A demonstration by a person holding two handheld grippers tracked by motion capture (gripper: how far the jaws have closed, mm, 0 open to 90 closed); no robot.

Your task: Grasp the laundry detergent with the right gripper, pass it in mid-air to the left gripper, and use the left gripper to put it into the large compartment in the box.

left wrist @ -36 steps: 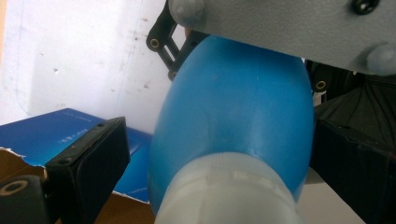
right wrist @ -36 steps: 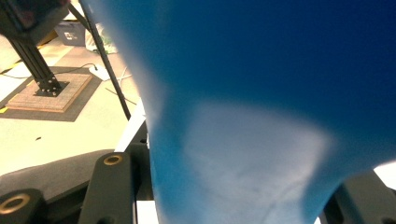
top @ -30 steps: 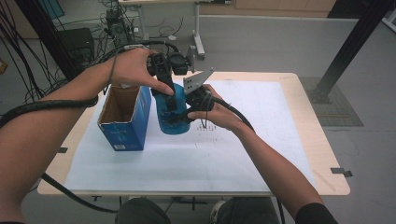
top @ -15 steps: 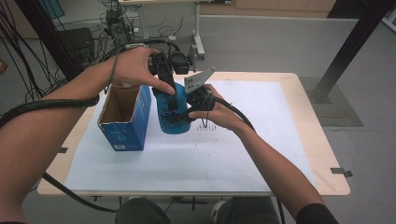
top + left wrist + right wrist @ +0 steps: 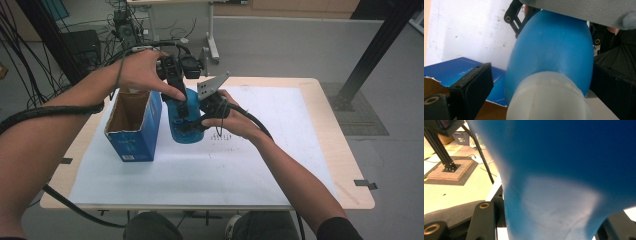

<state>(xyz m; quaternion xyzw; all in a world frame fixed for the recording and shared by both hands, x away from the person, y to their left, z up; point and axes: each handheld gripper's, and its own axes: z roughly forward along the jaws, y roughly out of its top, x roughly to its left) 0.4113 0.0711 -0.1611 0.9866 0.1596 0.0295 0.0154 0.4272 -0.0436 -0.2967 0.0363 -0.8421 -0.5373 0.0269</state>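
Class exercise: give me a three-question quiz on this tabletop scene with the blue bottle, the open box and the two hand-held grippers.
1. True or false: the blue bottle lies flat inside the blue box.
2. Which gripper has the bottle's white neck between its jaws: A the left gripper, B neither?
3. What covers the table?

Key
1. False: it stands just outside the box, on the side toward the right gripper.
2. A.
3. A white sheet.
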